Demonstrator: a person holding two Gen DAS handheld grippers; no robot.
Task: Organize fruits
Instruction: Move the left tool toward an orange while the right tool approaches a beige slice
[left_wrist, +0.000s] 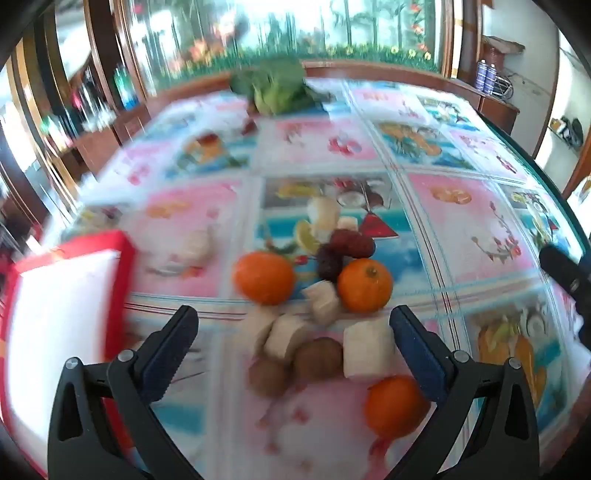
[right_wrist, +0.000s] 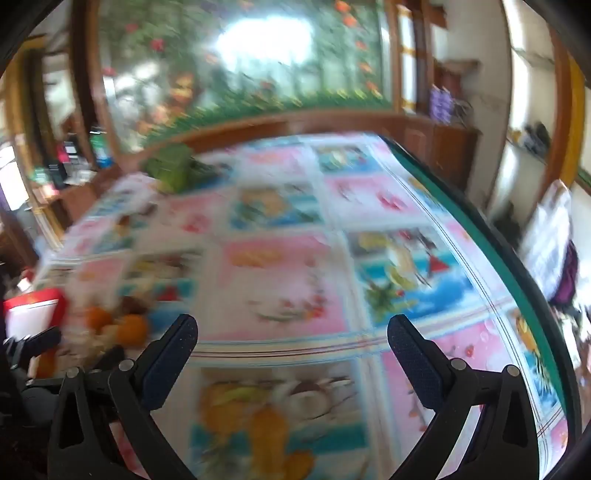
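A heap of fruit lies on the patterned tablecloth (left_wrist: 461, 229). In the left wrist view I see three oranges (left_wrist: 364, 285), two brown kiwis (left_wrist: 318, 359), dark red dates (left_wrist: 351, 243) and several pale cut chunks (left_wrist: 367, 350). My left gripper (left_wrist: 293, 326) hangs open just above the near part of the heap, with nothing pressed between its fingers. A red-rimmed white box (left_wrist: 62, 314) stands to the left of it. My right gripper (right_wrist: 291, 334) is open over bare tablecloth, far right of the fruit heap (right_wrist: 118, 328), which is blurred at the left of that view.
Leafy greens (left_wrist: 277, 88) lie at the table's far side. The table's green edge (right_wrist: 491, 236) curves along the right. Wooden cabinets and a mural wall stand behind. A dark part of the other gripper (left_wrist: 565, 273) shows at the right edge.
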